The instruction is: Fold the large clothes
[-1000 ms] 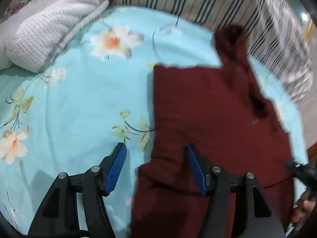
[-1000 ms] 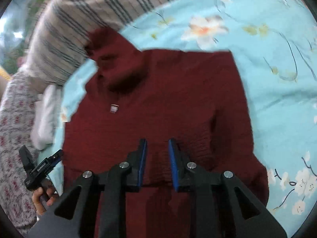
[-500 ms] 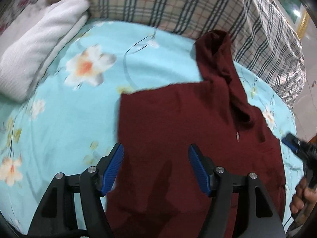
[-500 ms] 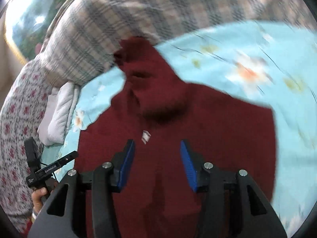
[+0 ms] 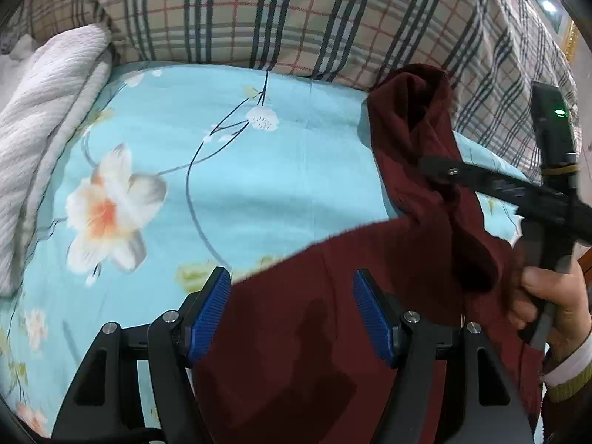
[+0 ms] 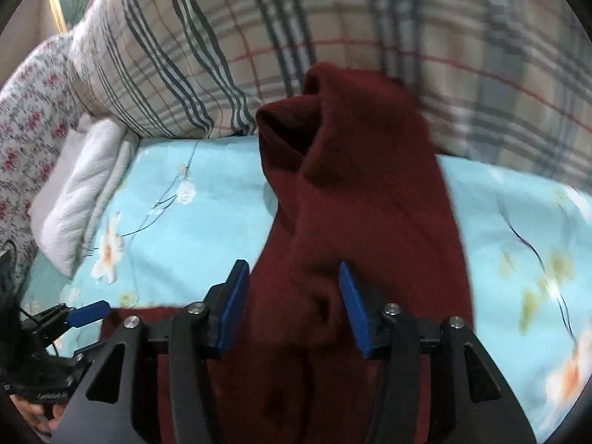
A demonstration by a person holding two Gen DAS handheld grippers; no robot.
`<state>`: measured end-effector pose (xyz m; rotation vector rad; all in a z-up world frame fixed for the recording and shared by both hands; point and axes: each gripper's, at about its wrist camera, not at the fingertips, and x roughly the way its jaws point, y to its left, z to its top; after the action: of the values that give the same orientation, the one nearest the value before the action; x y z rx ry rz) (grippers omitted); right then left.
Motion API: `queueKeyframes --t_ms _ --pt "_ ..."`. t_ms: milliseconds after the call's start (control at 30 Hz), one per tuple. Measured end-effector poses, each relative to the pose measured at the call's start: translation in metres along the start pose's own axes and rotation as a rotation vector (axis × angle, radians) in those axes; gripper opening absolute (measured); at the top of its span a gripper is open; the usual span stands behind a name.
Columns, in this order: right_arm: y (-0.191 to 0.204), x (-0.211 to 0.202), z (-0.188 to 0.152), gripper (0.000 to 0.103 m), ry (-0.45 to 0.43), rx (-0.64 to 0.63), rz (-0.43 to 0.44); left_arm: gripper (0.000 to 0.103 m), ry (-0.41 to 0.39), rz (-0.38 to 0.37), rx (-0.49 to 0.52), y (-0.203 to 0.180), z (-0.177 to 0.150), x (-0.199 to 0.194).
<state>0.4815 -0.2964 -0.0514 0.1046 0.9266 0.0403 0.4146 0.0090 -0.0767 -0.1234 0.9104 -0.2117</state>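
Left wrist view: a folded white knit blanket (image 5: 40, 140) lies at the left edge, a light-blue floral bedsheet (image 5: 222, 185) fills the middle, and the dark red knit sweater (image 5: 370, 314) spreads across the lower right. The left gripper (image 5: 292, 310) gapes wide, holding nothing. In the right wrist view, the right gripper (image 6: 294, 307) stands wide open around a raised sweater fold.

No legible text, brand or number was found. Faint embossed lettering was seen on the left hand-held gripper (image 6: 44, 394) body, but it could not be read.
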Motion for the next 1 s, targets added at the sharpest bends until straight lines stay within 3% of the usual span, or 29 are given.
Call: queueKeyframes --t_ms 33,133,267,433,533,700,767,800,833,900,1000 --pt "-0.002 0.005 0.001 0.052 0.008 -0.005 -0.039 0.069 0.002 0.000 0.003 -0.001 0.006 0.006" --pt "-0.033 -0.004 -0.005 0.010 -0.022 0.083 -0.015 0.069 0.000 -0.005 0.025 -0.009 0.018 0.015" --pt "-0.094 -0.052 -0.026 0.009 -0.127 0.262 0.094 0.069 -0.014 -0.018 0.067 -0.034 0.039 0.027" --pt "-0.140 -0.097 -0.038 0.009 -0.192 0.340 0.084 0.080 -0.054 -0.060 0.162 -0.086 0.073 0.041" --pt "-0.147 -0.104 -0.039 0.008 -0.188 0.340 0.069 0.080 -0.066 -0.013 0.222 -0.117 0.092 0.065" --pt "-0.170 -0.107 -0.048 0.009 -0.181 0.364 0.069 0.080 -0.032 0.066 0.256 -0.135 0.107 0.110" --pt "-0.175 -0.104 -0.051 0.009 -0.180 0.378 0.072 0.072 -0.018 0.091 0.236 -0.133 0.114 0.127" --pt "-0.178 -0.103 -0.053 0.009 -0.176 0.383 0.069 0.058 -0.015 0.062 0.217 -0.130 0.118 0.133" --pt "-0.180 -0.102 -0.056 0.008 -0.172 0.390 0.069 0.034 -0.014 0.032 0.204 -0.130 0.121 0.135" --pt "-0.183 -0.102 -0.059 0.008 -0.168 0.399 0.068 0.012 -0.012 -0.048 0.176 -0.130 0.125 0.132" --pt "-0.185 -0.114 -0.065 0.008 -0.185 0.402 0.067 0.007 -0.086 -0.024 0.187 -0.133 0.121 0.106"
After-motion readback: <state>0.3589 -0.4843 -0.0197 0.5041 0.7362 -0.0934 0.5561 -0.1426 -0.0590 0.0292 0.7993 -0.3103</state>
